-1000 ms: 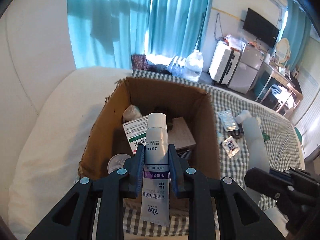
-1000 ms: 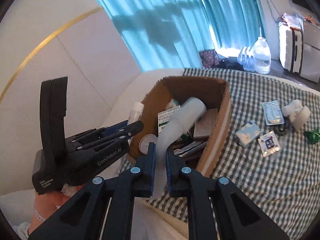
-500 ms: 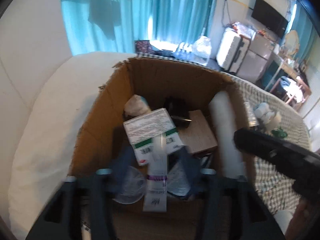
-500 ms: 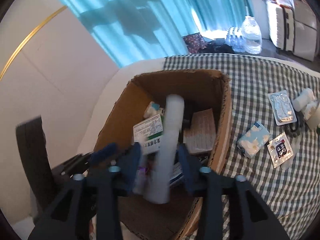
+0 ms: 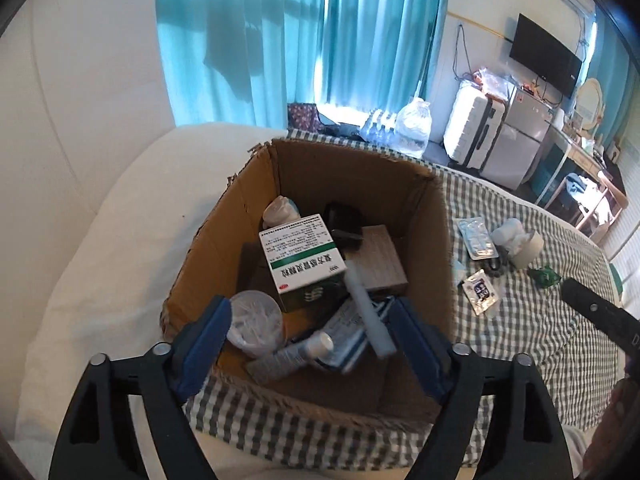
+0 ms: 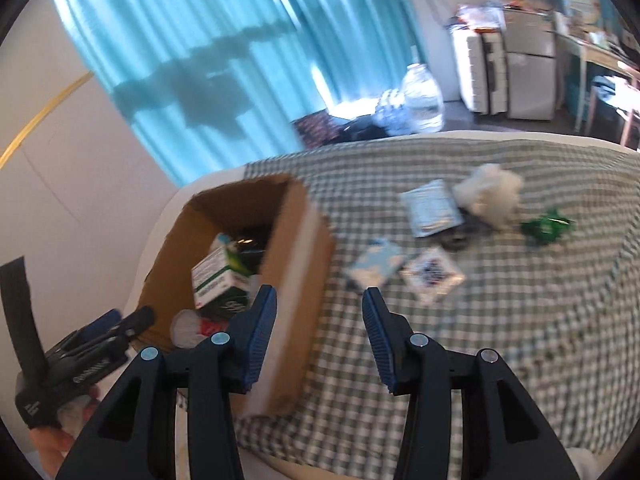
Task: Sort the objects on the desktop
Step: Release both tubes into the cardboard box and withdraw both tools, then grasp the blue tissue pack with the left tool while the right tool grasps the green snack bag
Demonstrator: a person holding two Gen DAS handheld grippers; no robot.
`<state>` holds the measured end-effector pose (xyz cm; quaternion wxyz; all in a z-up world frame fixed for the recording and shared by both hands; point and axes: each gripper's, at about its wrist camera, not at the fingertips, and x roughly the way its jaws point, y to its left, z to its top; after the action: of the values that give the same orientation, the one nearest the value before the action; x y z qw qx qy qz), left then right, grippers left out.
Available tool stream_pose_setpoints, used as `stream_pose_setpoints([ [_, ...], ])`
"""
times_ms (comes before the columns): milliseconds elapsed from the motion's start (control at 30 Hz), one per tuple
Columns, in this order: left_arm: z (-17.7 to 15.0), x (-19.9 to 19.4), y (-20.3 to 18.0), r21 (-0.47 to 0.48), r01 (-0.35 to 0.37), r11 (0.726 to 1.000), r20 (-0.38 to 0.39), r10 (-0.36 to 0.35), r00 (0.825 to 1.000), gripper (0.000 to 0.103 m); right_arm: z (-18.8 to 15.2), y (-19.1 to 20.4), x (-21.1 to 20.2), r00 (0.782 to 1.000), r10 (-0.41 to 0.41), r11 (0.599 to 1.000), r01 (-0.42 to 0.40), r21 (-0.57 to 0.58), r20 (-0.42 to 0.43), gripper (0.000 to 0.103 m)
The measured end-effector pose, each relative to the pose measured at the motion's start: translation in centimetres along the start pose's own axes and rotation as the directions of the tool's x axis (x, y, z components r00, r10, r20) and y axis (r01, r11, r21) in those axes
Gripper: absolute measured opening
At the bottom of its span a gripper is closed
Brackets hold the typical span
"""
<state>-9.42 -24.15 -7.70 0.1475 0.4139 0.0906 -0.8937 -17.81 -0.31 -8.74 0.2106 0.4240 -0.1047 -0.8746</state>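
Observation:
A cardboard box (image 5: 224, 240) sits on a checked cloth (image 5: 528, 332). Inside lie a white and green medicine box (image 5: 302, 256), a white tube (image 5: 370, 316), a grey tube (image 5: 294, 354), a round lidded tub (image 5: 256, 322) and a brown card (image 5: 378, 260). My left gripper (image 5: 310, 330) is open and empty just above the box's near edge. My right gripper (image 6: 320, 308) is open and empty, to the right of the box (image 6: 296, 248). On the cloth lie a blister pack (image 6: 432, 208), a tissue pack (image 6: 378, 266), a sachet (image 6: 434, 274), white wads (image 6: 492, 192) and a green wrapper (image 6: 548, 226).
A white cushion (image 5: 120, 248) lies left of the box. Blue curtains (image 5: 300, 40), a water bottle (image 5: 412, 126), a suitcase (image 5: 472, 132) and a desk (image 5: 580, 168) stand behind. The right gripper's body (image 5: 600, 316) shows at the left view's right edge.
Both grippers have opened and let go of their tubes, which now lie in the box. The right gripper has swung to the right, away from the box.

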Motion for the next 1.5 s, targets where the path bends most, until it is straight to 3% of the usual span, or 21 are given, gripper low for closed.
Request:
stream_pose_setpoints([
  [300,-1.3,-4.6,-6.2,0.042,0.052,0.998,0.061,-0.055,0.997,0.097,-1.1,-8.1,-8.7,0.981,-0.152,0.988,0.146,0.057,0.117,0.051],
  [500,-2.3,-4.8,-11.2,0.118,0.08,0.99,0.059,-0.087,0.994,0.097,-2.4,-12.0,-11.6,0.977,-0.165,0.983,0.151,0.107,0.138,0.057],
  [700,-3.3,-3.1,-15.2,0.202,0.085,0.976,0.026,-0.092,0.995,0.097,-3.0,-14.8,-11.6,0.978,-0.163,0.981,0.145,0.131,0.133,0.06],
  [1033,-3.9,3.4,-20.0,0.278,0.084,0.957,-0.044,-0.075,0.996,0.097,-2.8,-18.7,-6.9,0.982,-0.179,0.973,0.167,0.162,0.064,0.061],
  [1333,-1.8,13.6,-24.0,0.313,0.097,0.945,-0.112,-0.065,0.992,0.097,0.1,-22.7,1.9,0.978,-0.204,0.957,0.206,0.206,-0.031,0.061],
  [1500,-0.7,18.8,-24.7,0.367,0.063,0.928,-0.108,-0.025,0.994,0.097,2.6,-24.9,6.8,0.974,-0.222,0.937,0.226,0.266,-0.047,0.061],
])
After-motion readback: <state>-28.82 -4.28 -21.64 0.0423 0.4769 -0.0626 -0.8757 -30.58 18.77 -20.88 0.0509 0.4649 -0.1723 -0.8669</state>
